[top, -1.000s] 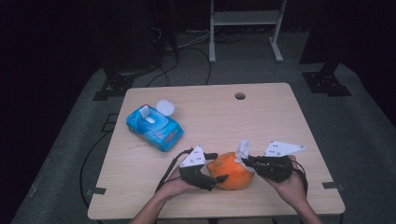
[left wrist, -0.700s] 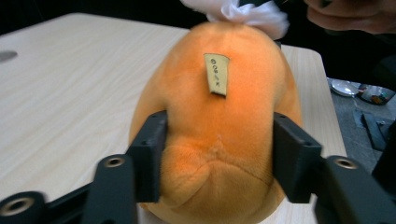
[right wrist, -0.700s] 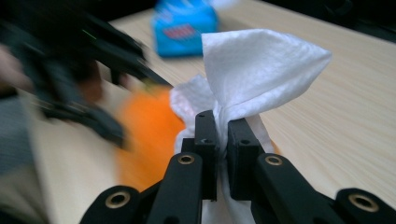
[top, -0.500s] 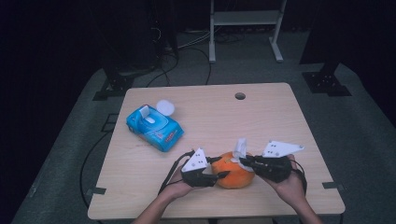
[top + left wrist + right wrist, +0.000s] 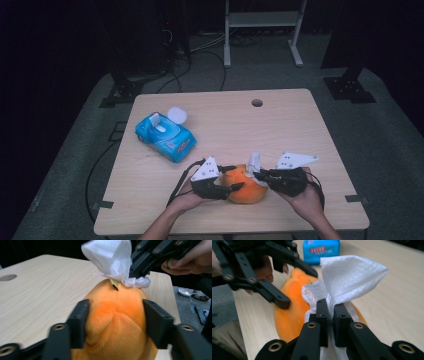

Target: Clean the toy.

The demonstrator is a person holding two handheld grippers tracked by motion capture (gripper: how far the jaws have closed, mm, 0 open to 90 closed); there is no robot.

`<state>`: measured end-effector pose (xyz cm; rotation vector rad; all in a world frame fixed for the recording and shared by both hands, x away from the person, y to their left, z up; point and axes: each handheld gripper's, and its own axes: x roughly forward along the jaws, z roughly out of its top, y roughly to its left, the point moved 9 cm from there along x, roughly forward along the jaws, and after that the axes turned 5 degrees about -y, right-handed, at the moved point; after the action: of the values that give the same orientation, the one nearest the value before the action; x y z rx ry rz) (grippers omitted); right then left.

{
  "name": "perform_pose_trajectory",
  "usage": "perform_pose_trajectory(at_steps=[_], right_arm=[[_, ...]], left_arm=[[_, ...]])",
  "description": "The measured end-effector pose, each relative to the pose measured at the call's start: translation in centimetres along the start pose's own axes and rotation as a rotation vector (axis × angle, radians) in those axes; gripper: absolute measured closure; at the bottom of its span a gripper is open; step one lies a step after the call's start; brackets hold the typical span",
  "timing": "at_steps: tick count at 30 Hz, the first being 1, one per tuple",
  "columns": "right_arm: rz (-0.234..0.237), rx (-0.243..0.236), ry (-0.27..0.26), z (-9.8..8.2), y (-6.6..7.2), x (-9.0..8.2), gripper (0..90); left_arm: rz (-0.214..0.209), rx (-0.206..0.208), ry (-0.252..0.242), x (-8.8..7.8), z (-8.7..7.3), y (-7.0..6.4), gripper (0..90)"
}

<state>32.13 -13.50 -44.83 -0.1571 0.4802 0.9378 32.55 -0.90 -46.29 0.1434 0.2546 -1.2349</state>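
The left gripper (image 5: 234, 187) has just widened its jaws again, pads pressing the orange plush toy (image 5: 245, 185) (near the counter's (image 5: 300, 125) front edge). The right gripper (image 5: 331, 312) is pinched tight on a white tissue (image 5: 347, 277), unmoved.

Left gripper (image 5: 235, 187) fingers apparently just reopening; right gripper (image 5: 258, 175) fingers clamped.

An orange plush toy (image 5: 245, 187) lay near the bench's front edge, a crumpled white tissue (image 5: 254, 163) touching its top.
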Motion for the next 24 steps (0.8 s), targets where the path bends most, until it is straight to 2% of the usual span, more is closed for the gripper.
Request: perform_pose_trajectory(at_steps=[2, 4, 9, 10, 13, 15, 16, 18, 19, 20, 22, 24], right_arm=[[-0.009, 0.006, 0.011, -0.3, -0.5, -0.2, 83.8], [-0.020, 0.013, 0.024, -0.7, -1.0, -0.3, 83.8], [-0.031, 0.049, 0.041, -1.4, -2.1, -0.7, 83.8], [-0.030, 0.058, 0.045, -1.5, -2.2, -0.7, 83.8], [-0.040, 0.060, 0.054, -1.6, -2.4, -0.8, 83.7], [-0.065, 0.047, 0.024, -0.8, -2.3, -1.4, 83.7], [-0.072, 0.036, 0.006, -0.3, -2.2, -1.6, 83.7], [-0.046, 0.017, -0.055, 1.3, -1.0, -2.1, 83.7], [-0.035, 0.005, -0.067, 1.7, -0.4, -2.1, 83.7], [-0.021, -0.027, -0.078, 2.4, 0.6, -1.9, 83.7], [-0.005, -0.056, -0.079, 2.9, 1.7, -1.3, 83.6], [-0.006, -0.062, -0.065, 2.7, 1.8, -0.8, 83.7]], left_arm=[[-0.018, -0.017, 0.000, 0.0, -0.2, 0.0, 27.8], [-0.019, -0.032, 0.015, 0.0, -0.6, 0.2, 19.9], [-0.027, -0.081, 0.042, 0.3, -2.2, 0.8, 11.9], [-0.032, -0.076, 0.038, 0.4, -2.3, 0.8, 13.5], [-0.009, -0.030, 0.031, 0.3, -1.8, 0.6, 33.7], [0.004, -0.017, 0.028, 0.0, -1.2, 0.5, 43.1], [0.014, -0.007, 0.010, -0.2, -0.7, 0.6, 45.6], [0.022, 0.001, 0.007, -0.5, 0.0, 0.5, 48.1], [0.023, 0.010, 0.002, -0.7, 0.4, 0.4, 48.7], [0.018, 0.014, -0.002, -0.8, 0.8, 0.2, 49.2], [0.018, 0.026, 0.005, -0.9, 1.0, -0.2, 49.6], [0.021, 0.032, 0.015, -1.0, 0.8, -0.3, 49.4]])
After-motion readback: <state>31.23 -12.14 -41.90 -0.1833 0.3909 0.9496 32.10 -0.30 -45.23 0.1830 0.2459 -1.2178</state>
